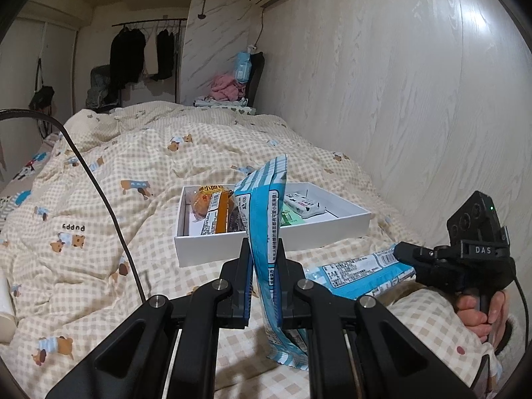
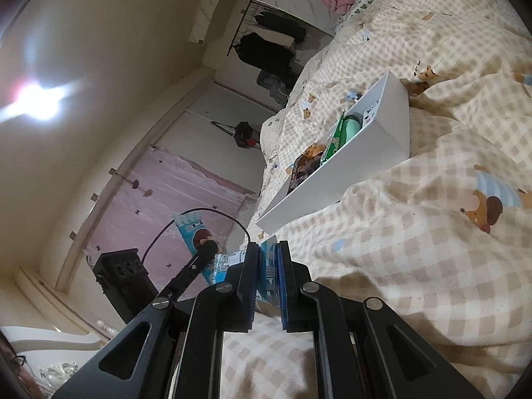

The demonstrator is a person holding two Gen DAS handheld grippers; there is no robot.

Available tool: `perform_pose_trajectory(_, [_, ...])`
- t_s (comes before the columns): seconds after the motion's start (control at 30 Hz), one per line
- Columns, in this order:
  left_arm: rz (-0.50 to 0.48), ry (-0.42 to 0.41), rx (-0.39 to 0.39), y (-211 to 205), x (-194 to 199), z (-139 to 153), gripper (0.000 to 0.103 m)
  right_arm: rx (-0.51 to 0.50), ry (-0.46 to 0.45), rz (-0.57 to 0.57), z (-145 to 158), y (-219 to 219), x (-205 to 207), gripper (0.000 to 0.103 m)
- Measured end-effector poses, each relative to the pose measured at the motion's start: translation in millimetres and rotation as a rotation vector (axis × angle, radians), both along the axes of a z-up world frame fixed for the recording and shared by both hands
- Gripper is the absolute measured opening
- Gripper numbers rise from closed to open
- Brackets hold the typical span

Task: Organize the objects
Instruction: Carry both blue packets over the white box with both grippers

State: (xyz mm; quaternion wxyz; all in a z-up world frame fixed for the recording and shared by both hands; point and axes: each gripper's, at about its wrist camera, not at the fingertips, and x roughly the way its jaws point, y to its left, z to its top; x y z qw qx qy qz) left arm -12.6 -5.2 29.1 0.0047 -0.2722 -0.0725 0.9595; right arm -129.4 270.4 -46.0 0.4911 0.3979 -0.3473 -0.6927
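My left gripper [image 1: 264,246] is shut on a blue-and-white snack packet [image 1: 266,199], which stands upright between its pads, just in front of a white box [image 1: 232,249] on the bed. An orange packet [image 1: 212,209], a green one [image 1: 291,219] and a white one [image 1: 304,204] lie inside the box. To the right, my right gripper [image 1: 399,252], held by a hand [image 1: 478,312], is shut on the end of a second blue packet [image 1: 359,272] low over the quilt. In the right wrist view that gripper [image 2: 267,249] pinches the second packet [image 2: 267,266], with the box [image 2: 349,173] ahead and the left gripper [image 2: 209,244] at the left.
A checked quilt with bear prints [image 1: 133,166] covers the whole bed in soft folds. A pale wood-grain wall [image 1: 415,99] runs along the right side. A black cable [image 1: 99,193] crosses the left. Folded clothes [image 1: 226,89] lie at the far end, and beyond them stands a clothes rack [image 1: 143,53].
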Motion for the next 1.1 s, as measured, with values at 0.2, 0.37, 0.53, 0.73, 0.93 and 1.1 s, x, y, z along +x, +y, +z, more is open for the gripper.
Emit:
perform_pose_trajectory(0.2, [-0.001, 0.002, -0.002, -1, 1, -1, 0.011, 0.000, 0.000, 0.000, 0, 0, 0, 0.012])
perform_pose_trajectory(0.37, [0.000, 0.006, -0.001, -1, 1, 0, 0.011, 0.000, 0.001, -0.001, 0, 0, 0, 0.012])
perform_pose_trajectory(0.53, [-0.044, 0.005, 0.025, -5, -3, 13, 0.011, 0.002, -0.024, 0.005, 5, 0, -6, 0.012])
perform_pose_trajectory(0.73, [-0.032, 0.113, -0.029, -6, -3, 67, 0.011, -0.039, 0.062, 0.030, 57, -7, -19, 0.012])
perform_pose_trajectory(0.93, [0.034, 0.347, -0.014, -13, -2, 124, 0.011, -0.045, 0.211, 0.003, 121, -25, -28, 0.012])
perform_pose_trajectory(1.1, [0.135, 0.592, 0.027, -17, -14, 141, 0.011, -0.085, 0.235, -0.100, 135, -37, -54, 0.012])
